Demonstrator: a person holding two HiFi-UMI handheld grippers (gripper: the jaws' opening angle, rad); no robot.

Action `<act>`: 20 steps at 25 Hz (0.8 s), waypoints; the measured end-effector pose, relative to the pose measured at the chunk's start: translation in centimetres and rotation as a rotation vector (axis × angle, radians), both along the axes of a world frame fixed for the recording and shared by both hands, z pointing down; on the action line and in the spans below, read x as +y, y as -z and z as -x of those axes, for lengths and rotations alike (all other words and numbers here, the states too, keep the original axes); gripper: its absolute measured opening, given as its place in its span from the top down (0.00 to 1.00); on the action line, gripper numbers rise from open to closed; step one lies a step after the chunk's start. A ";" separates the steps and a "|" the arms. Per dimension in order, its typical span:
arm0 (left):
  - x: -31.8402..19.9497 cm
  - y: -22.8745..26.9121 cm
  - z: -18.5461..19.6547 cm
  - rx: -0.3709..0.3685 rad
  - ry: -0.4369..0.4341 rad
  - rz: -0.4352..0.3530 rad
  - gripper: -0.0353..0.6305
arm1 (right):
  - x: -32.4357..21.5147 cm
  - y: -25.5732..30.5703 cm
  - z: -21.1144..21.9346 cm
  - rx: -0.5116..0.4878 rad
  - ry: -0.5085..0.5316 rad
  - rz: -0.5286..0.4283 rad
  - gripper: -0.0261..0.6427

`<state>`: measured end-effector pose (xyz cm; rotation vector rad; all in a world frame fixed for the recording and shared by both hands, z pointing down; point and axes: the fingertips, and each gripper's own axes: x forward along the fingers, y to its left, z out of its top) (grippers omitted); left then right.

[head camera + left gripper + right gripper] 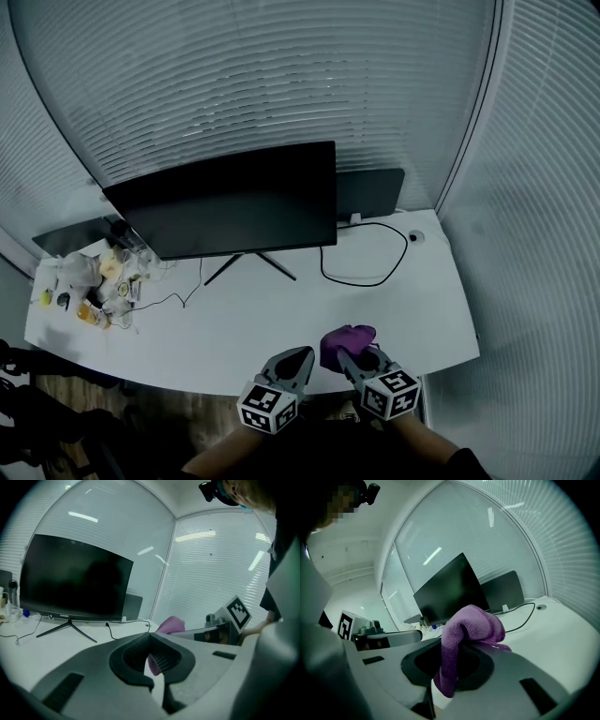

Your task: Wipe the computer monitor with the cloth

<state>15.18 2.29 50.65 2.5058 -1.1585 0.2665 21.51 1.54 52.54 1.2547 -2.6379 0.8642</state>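
Right tongs: the right tongs are clamped tight on the purple fuzzy microfibre cloth, which bunches up above the jaws and dangles a tail below them.
Left tongs: the left tongs have their tips pressed together with nothing between them. The purple showing through their oval gap lies beyond.
Cloth position: it hangs over the near edge of the smooth white tabletop, well apart from the screen.
Monitor: the wide black flat computer monitor is dark and glossy, upright on a thin splay-legged stand at the back of the tabletop.
Head view only: a thin black cable loops across the tabletop right of the stand, and a jumble of small items crowds the left end.
Gripper views only: each one catches the other gripper's marker cube off to the side, along with ribbed pads inside the dark jaws.
Behind: slatted white blinds wrap the corner.
Hard to make out: a second dark panel is mostly hidden behind the monitor's right edge. The jumble is too small to name.
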 end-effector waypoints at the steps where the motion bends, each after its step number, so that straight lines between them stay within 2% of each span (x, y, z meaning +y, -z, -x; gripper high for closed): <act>1: -0.5 0.1 0.3 0.000 -0.018 -0.001 0.94 | -0.4 0.0 0.3 0.001 -0.018 -0.002 0.87; 12: -5.6 0.7 3.2 0.016 -0.206 -0.020 0.94 | -5.2 0.9 2.8 0.022 -0.230 -0.022 0.87; 20: -7.9 0.9 5.0 0.059 -0.275 -0.019 0.94 | -8.2 1.6 3.9 0.076 -0.351 -0.037 0.87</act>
